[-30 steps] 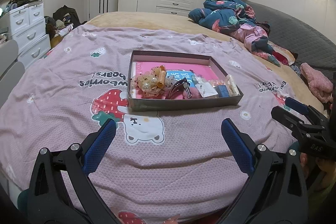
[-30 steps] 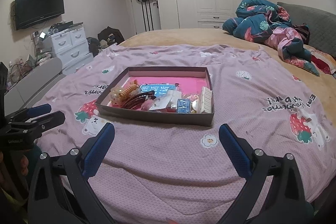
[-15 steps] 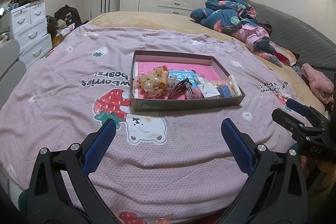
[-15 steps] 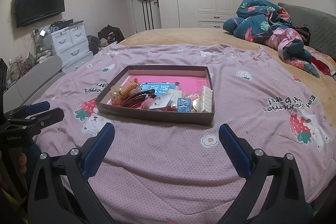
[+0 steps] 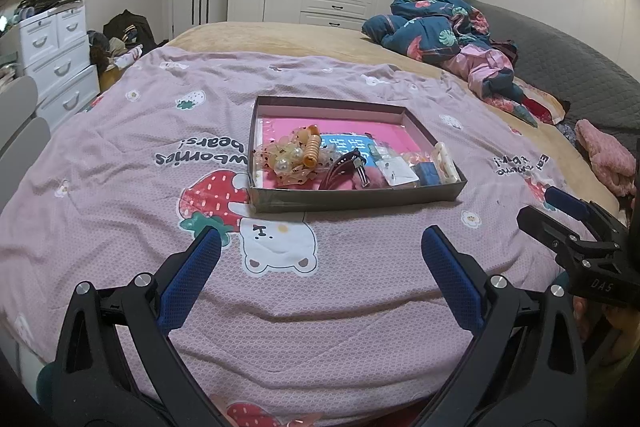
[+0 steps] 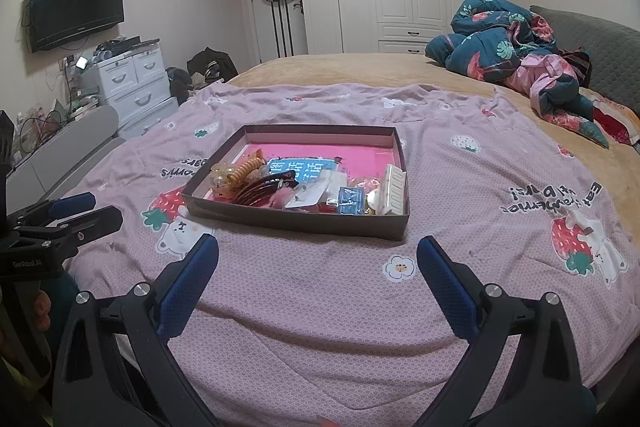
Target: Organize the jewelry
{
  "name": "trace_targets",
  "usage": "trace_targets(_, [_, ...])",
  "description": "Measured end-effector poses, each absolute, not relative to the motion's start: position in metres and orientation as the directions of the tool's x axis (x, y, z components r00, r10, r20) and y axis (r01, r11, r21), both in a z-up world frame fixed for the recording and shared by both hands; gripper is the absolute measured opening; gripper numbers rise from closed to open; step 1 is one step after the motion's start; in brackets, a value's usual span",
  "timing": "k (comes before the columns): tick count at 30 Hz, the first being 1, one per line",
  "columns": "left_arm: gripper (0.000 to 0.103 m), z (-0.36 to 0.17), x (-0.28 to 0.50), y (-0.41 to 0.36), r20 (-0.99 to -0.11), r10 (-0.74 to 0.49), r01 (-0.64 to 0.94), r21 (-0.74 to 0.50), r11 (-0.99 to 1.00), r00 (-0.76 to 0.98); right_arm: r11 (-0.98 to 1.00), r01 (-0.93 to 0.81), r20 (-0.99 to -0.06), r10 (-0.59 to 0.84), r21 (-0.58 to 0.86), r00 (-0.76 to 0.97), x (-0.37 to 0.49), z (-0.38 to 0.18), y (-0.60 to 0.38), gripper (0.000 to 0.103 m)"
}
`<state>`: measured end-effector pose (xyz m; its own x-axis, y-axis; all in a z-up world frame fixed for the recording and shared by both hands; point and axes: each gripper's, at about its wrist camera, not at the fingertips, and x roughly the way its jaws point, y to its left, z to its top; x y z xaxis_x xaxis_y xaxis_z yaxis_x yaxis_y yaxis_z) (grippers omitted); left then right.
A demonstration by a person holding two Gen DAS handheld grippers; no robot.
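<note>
Nearest to me, both tools are empty with their blue pads spread wide: my left gripper (image 5: 320, 259) and my right gripper (image 6: 318, 265) hover low over the pink strawberry-print quilt (image 5: 140, 227), side by side and level, both pointing forward at the same target. From the left wrist view I can see my right gripper off to the right edge; from the right wrist view my left one sits at the left edge. Ahead of both sets of fingers, near but not yet within reach, sits the shallow brown box (image 5: 352, 201) holding the jewelry. At its near-left corner lies a pale beaded scrunchie (image 5: 286, 159), which I judge soft and light, easy to pinch anywhere on its bunched fabric. Touching it is an orange coil hair tie (image 5: 313, 151), springy, likely to stretch if pulled by one loop. Toward the middle is a dark hair clip (image 6: 266, 187), stiff and smooth, probably best gripped across its spine. To the near-right, a clear packet (image 6: 310, 193) looks slippery, and a cream comb clip (image 6: 394, 189) leans along the right wall. Beyond the box, a bundled blue duvet (image 6: 500, 43) lies far off.
</note>
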<state>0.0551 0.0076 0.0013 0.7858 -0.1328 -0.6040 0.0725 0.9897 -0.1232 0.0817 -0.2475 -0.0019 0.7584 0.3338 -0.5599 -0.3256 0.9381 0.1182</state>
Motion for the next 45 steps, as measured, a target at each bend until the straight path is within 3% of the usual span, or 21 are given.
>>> trace_targets(45, [0.094,-0.0021,0.0525,0.0069,-0.604,-0.166,0.098,-0.145,0.985,0.779,0.942,-0.32,-0.567,0.32,0.104,0.759,0.0841,-0.0086,-0.2458,0.099])
